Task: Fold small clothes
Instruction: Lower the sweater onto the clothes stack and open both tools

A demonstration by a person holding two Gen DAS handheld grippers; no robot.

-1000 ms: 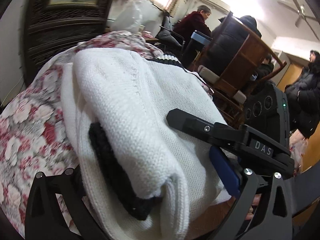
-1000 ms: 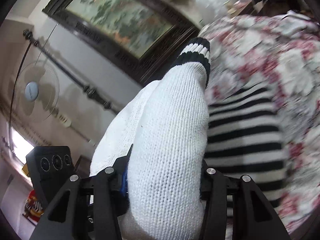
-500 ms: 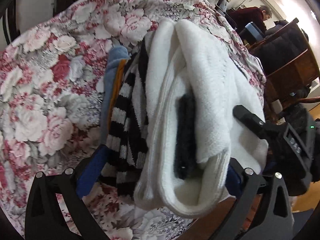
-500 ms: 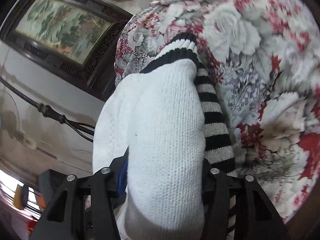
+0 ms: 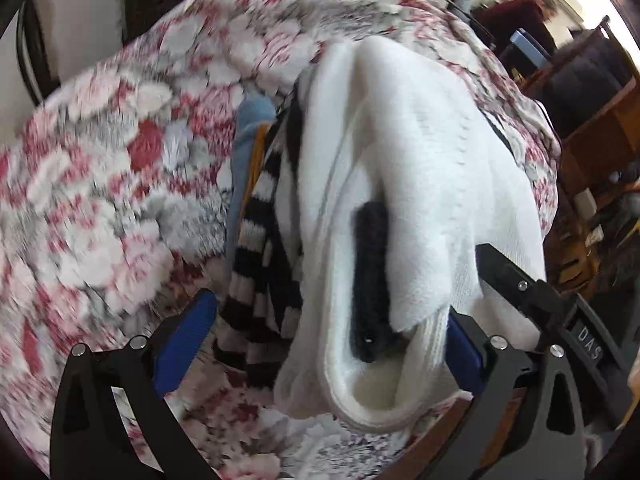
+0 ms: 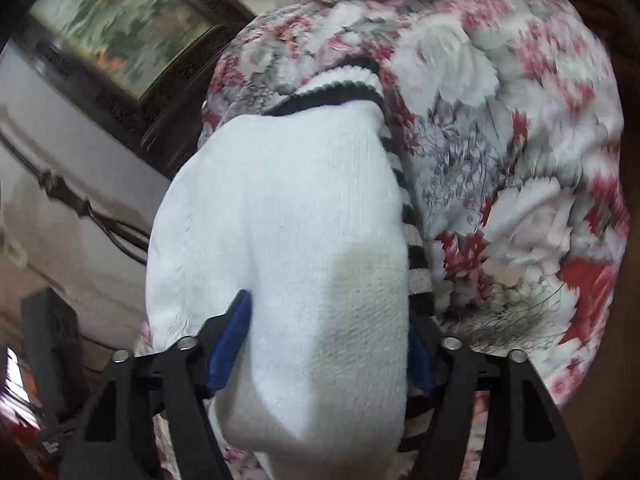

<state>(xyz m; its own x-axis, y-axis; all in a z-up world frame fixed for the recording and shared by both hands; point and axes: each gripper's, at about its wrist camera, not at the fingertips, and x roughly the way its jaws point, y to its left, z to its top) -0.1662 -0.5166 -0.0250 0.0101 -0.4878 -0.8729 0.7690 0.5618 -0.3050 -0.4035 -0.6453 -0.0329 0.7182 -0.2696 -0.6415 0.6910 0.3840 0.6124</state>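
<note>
A folded white knit sweater (image 5: 416,184) with black trim lies over a black-and-white striped garment (image 5: 260,264) and a blue one (image 5: 244,140) on the floral cloth (image 5: 100,184). My left gripper (image 5: 324,332) is open, its blue pads (image 5: 184,332) spread on both sides of the stack's near end. My right gripper (image 6: 320,356) is shut on the white sweater (image 6: 288,216), its blue pads (image 6: 228,344) pressing the fold. The right gripper also shows in the left wrist view (image 5: 532,300), at the sweater's right edge.
The floral cloth (image 6: 500,140) covers the table. A framed painting (image 6: 120,28) and dark carved furniture stand behind. Wooden chairs (image 5: 600,128) and people are off to the right of the table.
The sweater has come down onto the striped garment on the cloth. My left gripper's jaws have opened wide around the stack. My right gripper keeps its hold.
</note>
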